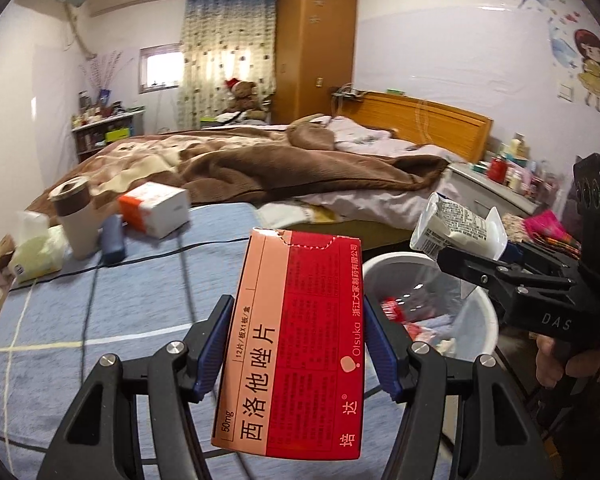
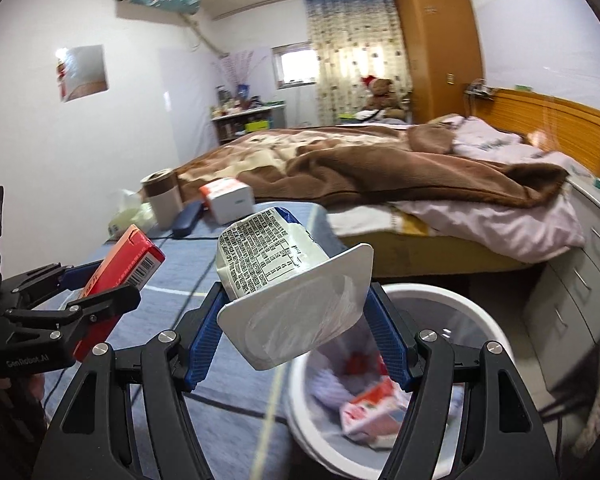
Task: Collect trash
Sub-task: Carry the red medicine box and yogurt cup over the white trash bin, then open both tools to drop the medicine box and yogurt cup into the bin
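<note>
My left gripper (image 1: 296,312) is shut on a red and pink medicine box (image 1: 292,344), held upright above the blue checked cloth. In the right wrist view that box (image 2: 120,268) shows at the left, in the left gripper (image 2: 96,292). My right gripper (image 2: 296,312) is shut on a white yogurt cup (image 2: 284,280), its open mouth facing the camera. The cup (image 1: 456,228) hangs over the white trash bin (image 1: 480,312), seen from the left wrist at the right. The bin (image 2: 484,320) holds wrappers and a pink carton (image 2: 376,408).
On the cloth (image 1: 60,340) at the back stand a brown-lidded cup (image 1: 76,220), an orange and white box (image 1: 156,208), a dark blue case (image 1: 114,238) and a tissue pack (image 1: 36,248). Behind is a bed with a brown blanket (image 1: 280,160). Grey drawers (image 2: 572,280) stand right of the bin.
</note>
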Available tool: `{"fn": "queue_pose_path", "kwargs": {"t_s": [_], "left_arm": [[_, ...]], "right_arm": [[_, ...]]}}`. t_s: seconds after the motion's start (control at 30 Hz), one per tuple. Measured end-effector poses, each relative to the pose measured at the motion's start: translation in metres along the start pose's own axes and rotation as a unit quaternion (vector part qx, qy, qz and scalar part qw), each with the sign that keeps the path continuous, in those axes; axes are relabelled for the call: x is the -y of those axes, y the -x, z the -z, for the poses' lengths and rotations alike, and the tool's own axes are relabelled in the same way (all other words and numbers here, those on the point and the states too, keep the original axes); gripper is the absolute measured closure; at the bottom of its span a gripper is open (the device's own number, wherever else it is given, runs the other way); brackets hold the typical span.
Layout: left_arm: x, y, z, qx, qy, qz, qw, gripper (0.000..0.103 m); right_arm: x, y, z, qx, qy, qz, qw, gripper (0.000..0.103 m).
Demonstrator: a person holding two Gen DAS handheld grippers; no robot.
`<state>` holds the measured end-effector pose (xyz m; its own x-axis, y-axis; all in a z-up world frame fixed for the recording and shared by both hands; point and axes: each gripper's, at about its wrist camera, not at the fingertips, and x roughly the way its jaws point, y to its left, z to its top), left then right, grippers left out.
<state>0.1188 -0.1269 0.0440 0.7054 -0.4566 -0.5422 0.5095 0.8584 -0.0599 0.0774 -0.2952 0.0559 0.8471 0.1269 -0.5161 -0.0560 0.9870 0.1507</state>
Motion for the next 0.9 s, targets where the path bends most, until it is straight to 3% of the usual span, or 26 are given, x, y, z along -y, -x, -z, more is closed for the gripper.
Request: {"fn": "queue_pose_path", "kwargs": {"t_s": [0.43, 0.9], "left_arm": [[0.065, -0.036, -0.008, -0.017, -0.03, 0.066, 0.9972, 0.038], [0.103, -0.075, -0.003, -0.044, -0.049, 0.08, 0.9946, 0.038]], "right_arm": [[0.057, 0.006, 0.021, -0.014, -0.081, 0.099, 0.992, 0.033], [0.086, -0.003, 0.048, -0.066, -0.111, 0.156, 0.979, 0.032]]}}
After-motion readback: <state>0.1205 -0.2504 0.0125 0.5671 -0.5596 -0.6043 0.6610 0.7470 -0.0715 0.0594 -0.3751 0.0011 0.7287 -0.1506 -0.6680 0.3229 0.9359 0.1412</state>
